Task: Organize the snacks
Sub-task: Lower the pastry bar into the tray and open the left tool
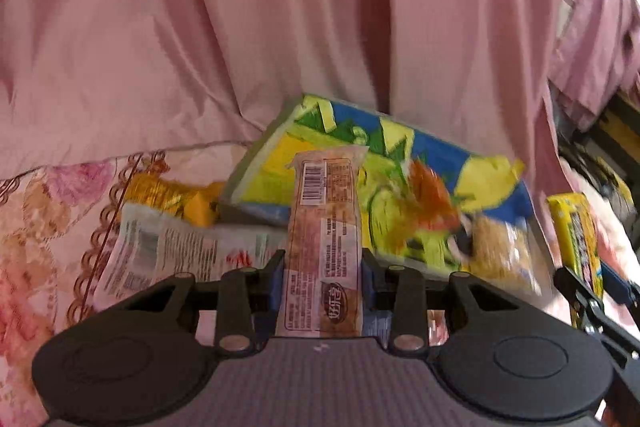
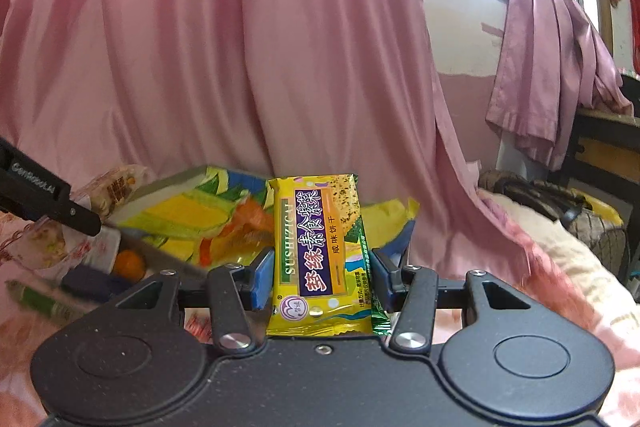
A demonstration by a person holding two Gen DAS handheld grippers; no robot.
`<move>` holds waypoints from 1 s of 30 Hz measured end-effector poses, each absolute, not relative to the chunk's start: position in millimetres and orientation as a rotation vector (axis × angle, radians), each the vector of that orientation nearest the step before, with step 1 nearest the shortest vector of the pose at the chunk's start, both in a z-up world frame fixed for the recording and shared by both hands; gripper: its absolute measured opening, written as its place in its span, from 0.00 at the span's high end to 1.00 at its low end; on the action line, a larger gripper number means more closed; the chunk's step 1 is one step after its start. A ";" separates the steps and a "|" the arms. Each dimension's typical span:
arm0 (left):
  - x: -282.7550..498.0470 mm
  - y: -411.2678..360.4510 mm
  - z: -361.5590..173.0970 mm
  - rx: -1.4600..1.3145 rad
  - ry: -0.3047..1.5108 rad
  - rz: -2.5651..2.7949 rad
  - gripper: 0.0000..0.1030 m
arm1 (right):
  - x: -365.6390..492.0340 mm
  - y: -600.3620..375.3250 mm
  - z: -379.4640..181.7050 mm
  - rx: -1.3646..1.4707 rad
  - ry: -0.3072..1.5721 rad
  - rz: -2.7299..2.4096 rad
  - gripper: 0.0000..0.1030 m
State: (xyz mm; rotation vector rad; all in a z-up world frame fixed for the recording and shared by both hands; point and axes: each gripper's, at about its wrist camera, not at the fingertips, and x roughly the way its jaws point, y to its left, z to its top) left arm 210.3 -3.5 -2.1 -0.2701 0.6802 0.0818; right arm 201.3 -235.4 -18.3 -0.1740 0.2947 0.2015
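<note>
1. The left gripper (image 1: 323, 267) clamps a pink snack bar (image 1: 326, 243) between its blue pads, the bar standing upright with its barcode at the top.
2. The right gripper (image 2: 322, 277) grips a yellow cracker pack (image 2: 320, 255), also upright, jaws closed against its sides.
3. Behind both, a colourful box (image 1: 400, 187) lies tilted on the floral bedspread (image 1: 40, 227), against a pink curtain (image 1: 240, 27).
4. A white packet (image 1: 176, 251) and an orange pack (image 1: 180, 199) lie left of the box.
</note>
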 end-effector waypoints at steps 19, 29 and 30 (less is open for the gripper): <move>315.7 -76.4 -2.5 -0.180 0.630 -0.001 0.61 | 279.2 -263.6 -28.2 -0.064 0.317 0.203 0.50; 348.6 -91.9 -12.4 -0.151 0.660 0.003 0.61 | 295.5 -275.1 -39.0 -0.026 0.384 0.217 0.50; 350.3 -91.4 -12.1 -0.158 0.663 0.006 0.61 | 296.6 -274.8 -39.7 -0.025 0.389 0.221 0.50</move>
